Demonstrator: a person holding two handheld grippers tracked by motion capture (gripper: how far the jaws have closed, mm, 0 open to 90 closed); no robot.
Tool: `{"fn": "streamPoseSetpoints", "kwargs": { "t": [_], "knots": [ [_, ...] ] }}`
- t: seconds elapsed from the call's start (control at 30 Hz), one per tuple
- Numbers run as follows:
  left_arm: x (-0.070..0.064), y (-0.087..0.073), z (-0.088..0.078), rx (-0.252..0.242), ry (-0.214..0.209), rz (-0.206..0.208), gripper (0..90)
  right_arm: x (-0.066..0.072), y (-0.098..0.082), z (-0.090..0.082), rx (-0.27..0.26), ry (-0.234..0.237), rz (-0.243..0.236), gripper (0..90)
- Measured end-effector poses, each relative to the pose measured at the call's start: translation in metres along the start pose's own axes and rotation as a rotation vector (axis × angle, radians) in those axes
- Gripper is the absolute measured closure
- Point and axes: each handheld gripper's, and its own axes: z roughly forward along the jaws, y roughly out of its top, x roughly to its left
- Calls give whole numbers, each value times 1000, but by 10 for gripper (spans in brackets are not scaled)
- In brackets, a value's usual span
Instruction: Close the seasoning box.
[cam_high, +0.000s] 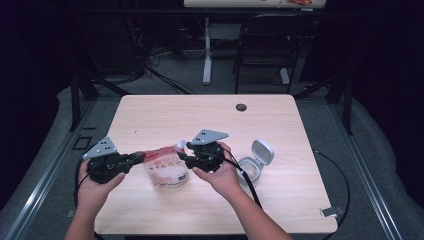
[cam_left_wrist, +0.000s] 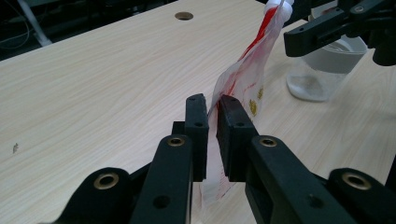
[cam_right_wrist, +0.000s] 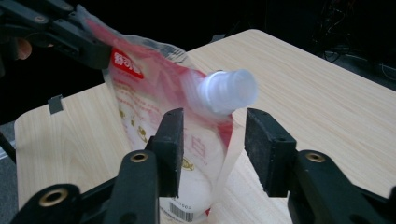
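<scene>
Two grippers were at work on one red-and-white refill pouch (cam_high: 166, 170), which stood on the table (cam_high: 150, 115) near its front edge, between the hands. Judging by how things lay, the job was roughly at its midpoint: the clear jar (cam_high: 250, 170) at three o'clock from the pouch was already open, its lid (cam_high: 263, 151) hinged back, yet the pouch's white cap (cam_right_wrist: 229, 92) was on its spout and nothing looked poured. Uncapping and emptying the pouch into the jar seemed to be what remained.

Nearest the person, the left gripper (cam_left_wrist: 212, 105) had its jaws pressed together on the pouch's flat side seam at nine o'clock, holding the pouch upright. The right gripper (cam_right_wrist: 213, 126), at the pouch's two o'clock corner, had its jaws spread wide on either side of the spout's base, just below the cap; neither pad clearly touched the cap, so it gripped nothing. Farther off, a round cable hole (cam_high: 241, 107) sat at twelve o'clock near the table's far edge.
</scene>
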Motion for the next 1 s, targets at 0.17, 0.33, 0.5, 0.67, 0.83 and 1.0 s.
{"fn": "streamPoseSetpoints", "kwargs": {
  "t": [0.17, 0.33, 0.5, 0.67, 0.83, 1.0],
  "knots": [
    [0, 0, 0, 0, -1, 0, 827, -1, -1, 3, -3, 19, 7, 535],
    [0, 0, 0, 2, -3, 1, 826, 2, -1, 6, -9, 11, -14, 522],
    [0, 0, 0, 2, -1, 2, 826, 3, 0, 5, -8, 6, -25, 534],
    [0, 0, 0, -2, -1, 1, 826, 4, 1, 4, -12, -6, -36, 573],
    [-1, 1, 0, 1, -5, 1, 827, 5, 3, 0, -33, 6, -31, 594],
    [-1, 1, 0, 1, -4, -1, 828, 5, 3, -2, -31, 14, -28, 611]
  ]
}}
